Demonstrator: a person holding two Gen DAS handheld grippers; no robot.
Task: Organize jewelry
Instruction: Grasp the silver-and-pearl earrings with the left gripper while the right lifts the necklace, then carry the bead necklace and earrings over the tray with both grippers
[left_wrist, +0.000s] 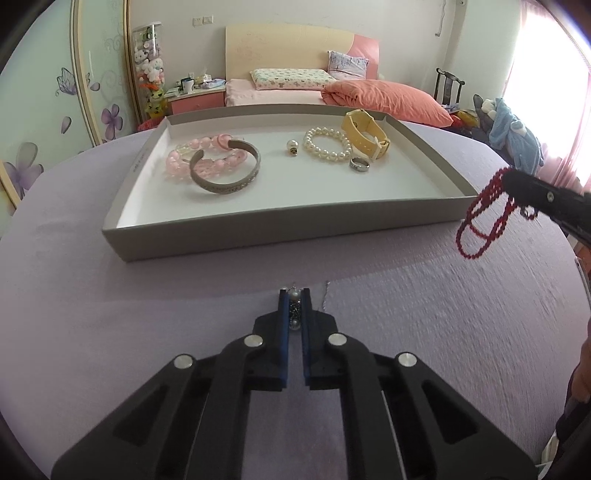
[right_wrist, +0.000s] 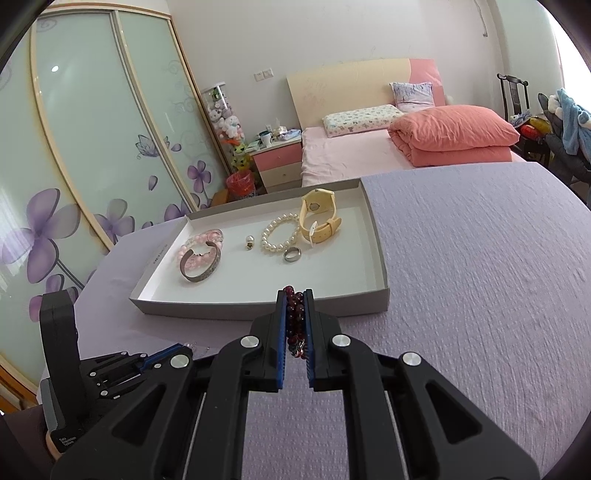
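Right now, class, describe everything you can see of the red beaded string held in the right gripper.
The red beaded string is made of small, round, glossy dark-red beads, looped into several strands. The right gripper is shut on it: bunched beads sit between the blue pads, one end poking past the fingertips. Seen from the left wrist, the loops hang free below the black fingers, in the air over the lilac cloth, beside the grey tray's right corner, touching nothing else.

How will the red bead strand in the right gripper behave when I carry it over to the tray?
Probably floppy: the red bead strand hangs in slack loops below the right gripper, so it will likely swing. The loops may snag the tray wall if carried low. Pinched at one spot only, it could slip.
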